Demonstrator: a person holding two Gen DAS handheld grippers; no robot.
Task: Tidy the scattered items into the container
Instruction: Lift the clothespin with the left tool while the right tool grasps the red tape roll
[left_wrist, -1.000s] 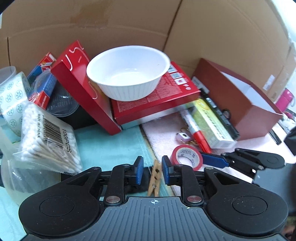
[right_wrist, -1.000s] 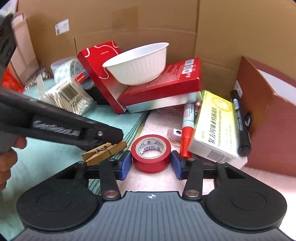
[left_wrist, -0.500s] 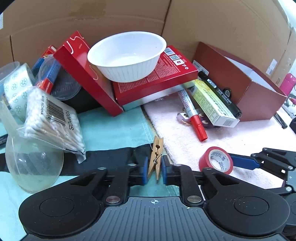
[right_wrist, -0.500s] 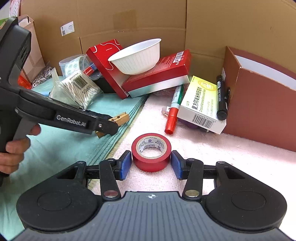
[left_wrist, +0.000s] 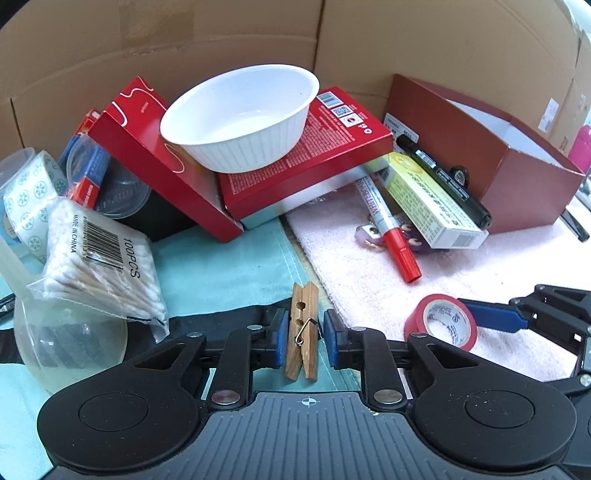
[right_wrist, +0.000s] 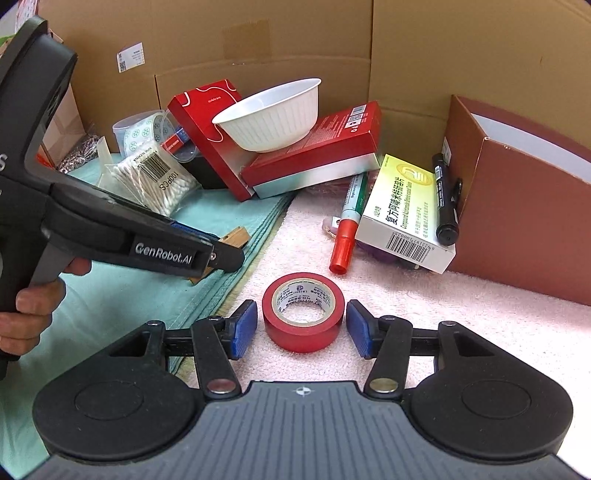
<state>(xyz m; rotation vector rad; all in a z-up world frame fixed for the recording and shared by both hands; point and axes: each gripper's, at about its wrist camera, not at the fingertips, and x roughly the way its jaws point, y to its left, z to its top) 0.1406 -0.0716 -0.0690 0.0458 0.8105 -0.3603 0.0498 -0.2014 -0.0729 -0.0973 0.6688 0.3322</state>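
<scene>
- The left gripper (left_wrist: 302, 334) had its blue pads tight on the wooden clothespin (left_wrist: 301, 334) half a second ago; now the jaws are opening, a sliver of gap shows on each side, and the peg lies between them on the teal cloth (left_wrist: 229, 273), near that cloth's edge where it meets the pink towel (left_wrist: 369, 280).
- So that grasp has been let go, or is being reset; the peg is not yet on its way to the container.
- The right gripper (right_wrist: 301, 326) has its jaws opening too, standing clear on both sides of the red tape roll (right_wrist: 302, 312), which rests flat on the pink towel (nothing held here either).
- A second ago the roll lay close under the cluttered back edge; the right gripper has since backed off from that pile, and the roll sits in open towel.
- The brown box (right_wrist: 517, 206), my guess for the container, stands at the towel's right edge, open and apart from both items.
- Only the left wrist view shows the gaps beside the peg; the right wrist view hides most of it behind the left gripper's body but shows the person's hand (right_wrist: 29, 314) on the handle.
- Only the right wrist view shows both of the right gripper's pads clear of the roll.
</scene>
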